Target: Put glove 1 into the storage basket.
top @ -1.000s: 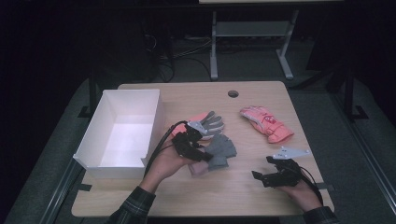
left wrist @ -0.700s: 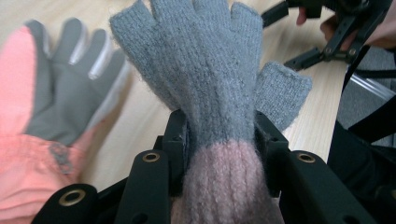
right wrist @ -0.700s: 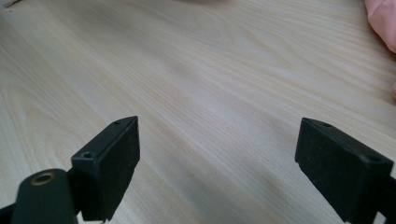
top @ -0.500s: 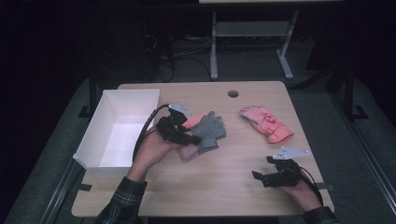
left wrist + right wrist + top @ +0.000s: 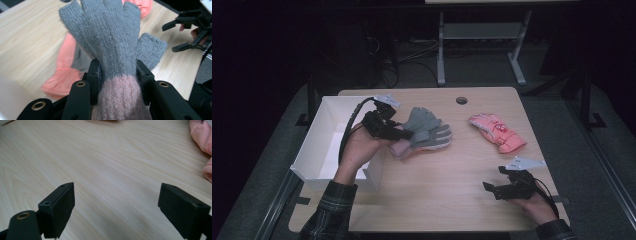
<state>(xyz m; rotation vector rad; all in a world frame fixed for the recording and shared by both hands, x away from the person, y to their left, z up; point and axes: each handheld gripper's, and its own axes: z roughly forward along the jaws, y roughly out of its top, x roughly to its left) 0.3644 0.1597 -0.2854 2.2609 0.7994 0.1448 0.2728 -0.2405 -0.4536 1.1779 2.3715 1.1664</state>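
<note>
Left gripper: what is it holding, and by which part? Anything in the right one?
The left gripper clamps the grey knit glove just above its pink cuff. The right gripper is open and holds nothing.

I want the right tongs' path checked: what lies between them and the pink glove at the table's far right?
Only bare table lies between the right tongs and the pink glove, as the high view shows.

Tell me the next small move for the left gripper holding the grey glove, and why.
Probably carry it leftward over the white box and open. The left gripper is clamped on the grey glove at its pink cuff, lifted beside the box's wall; the right gripper rests open.
</note>
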